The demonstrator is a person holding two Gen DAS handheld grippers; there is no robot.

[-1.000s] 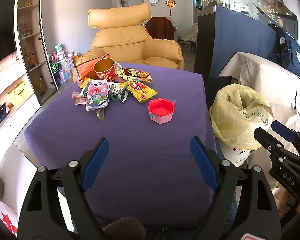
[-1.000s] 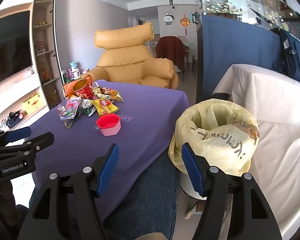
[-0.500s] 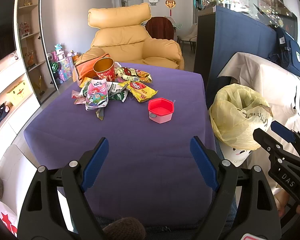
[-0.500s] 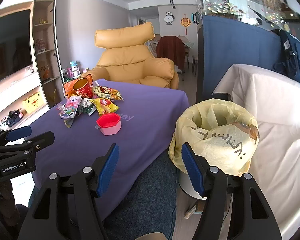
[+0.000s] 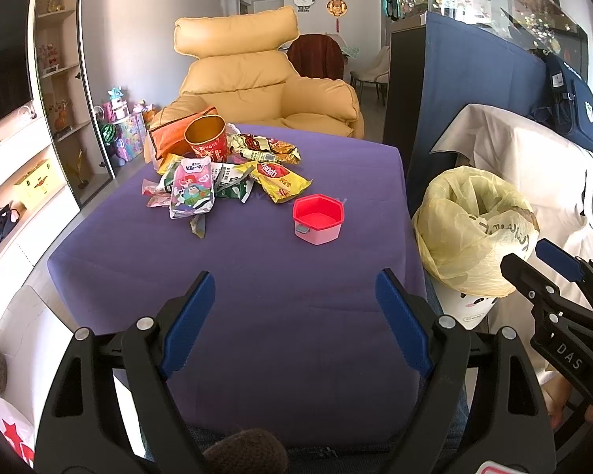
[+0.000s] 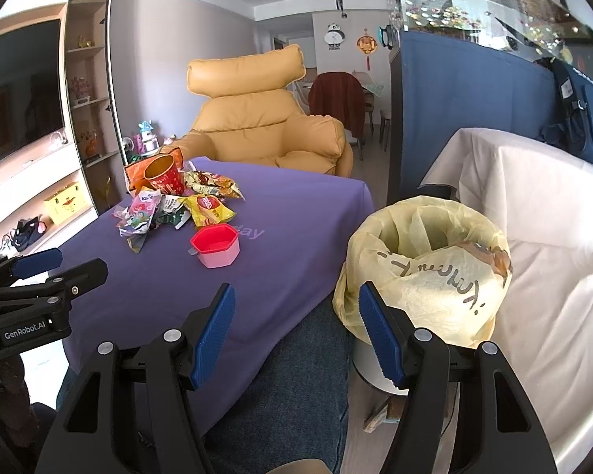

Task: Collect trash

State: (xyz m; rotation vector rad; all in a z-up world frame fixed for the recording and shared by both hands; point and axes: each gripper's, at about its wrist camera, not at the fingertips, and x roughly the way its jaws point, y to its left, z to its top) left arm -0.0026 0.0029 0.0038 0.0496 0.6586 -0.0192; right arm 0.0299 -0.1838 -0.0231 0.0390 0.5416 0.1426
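Note:
A heap of snack wrappers (image 5: 221, 181) (image 6: 170, 209) lies at the far left of the purple table (image 5: 257, 296), with a red paper cup (image 5: 205, 140) (image 6: 164, 175) behind it. A pink hexagonal box (image 5: 318, 219) (image 6: 215, 245) sits nearer. A bin lined with a yellow bag (image 5: 474, 229) (image 6: 427, 272) stands right of the table. My left gripper (image 5: 294, 324) is open and empty over the table's near edge. My right gripper (image 6: 294, 331) is open and empty beside the bin; it also shows in the left wrist view (image 5: 549, 272).
A tan armchair (image 5: 257, 91) stands behind the table. Shelves (image 5: 39, 126) line the left wall. A white-covered sofa (image 6: 533, 213) lies right of the bin, with a blue partition (image 6: 462, 110) behind it.

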